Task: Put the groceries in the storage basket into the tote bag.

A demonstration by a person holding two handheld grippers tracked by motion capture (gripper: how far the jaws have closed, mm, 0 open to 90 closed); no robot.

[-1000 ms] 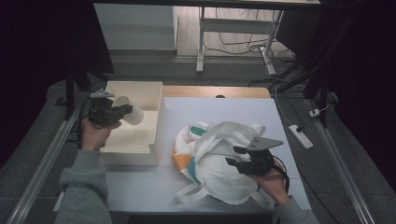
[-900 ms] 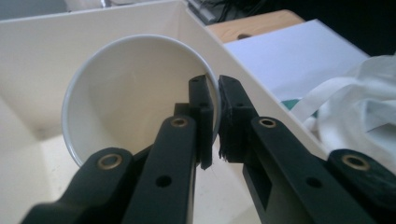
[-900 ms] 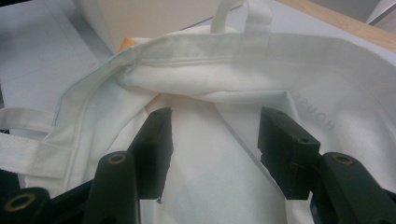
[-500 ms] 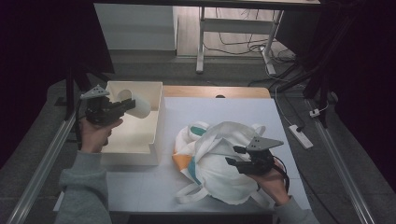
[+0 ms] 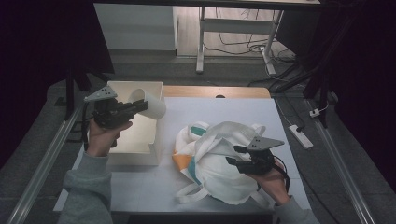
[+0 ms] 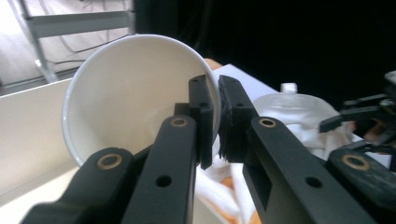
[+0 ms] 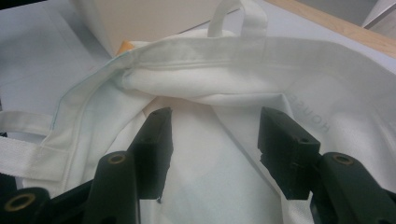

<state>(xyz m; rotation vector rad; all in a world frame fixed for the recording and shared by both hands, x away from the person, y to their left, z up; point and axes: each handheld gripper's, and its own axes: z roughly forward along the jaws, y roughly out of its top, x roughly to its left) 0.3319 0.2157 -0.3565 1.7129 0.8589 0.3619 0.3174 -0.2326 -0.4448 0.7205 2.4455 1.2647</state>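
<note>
My left gripper has its jaws pinched tight on the rim of the white cup, one jaw inside and one outside, cup tipped on its side above the open box. To its right the cloth bag lies slumped on the counter. My right gripper rests on it, jaws about half open, fabric between them but not pinched. Best move, I reckon: spread the bag mouth first, carry the cup over slowly, keep the rim grip firm.
</note>
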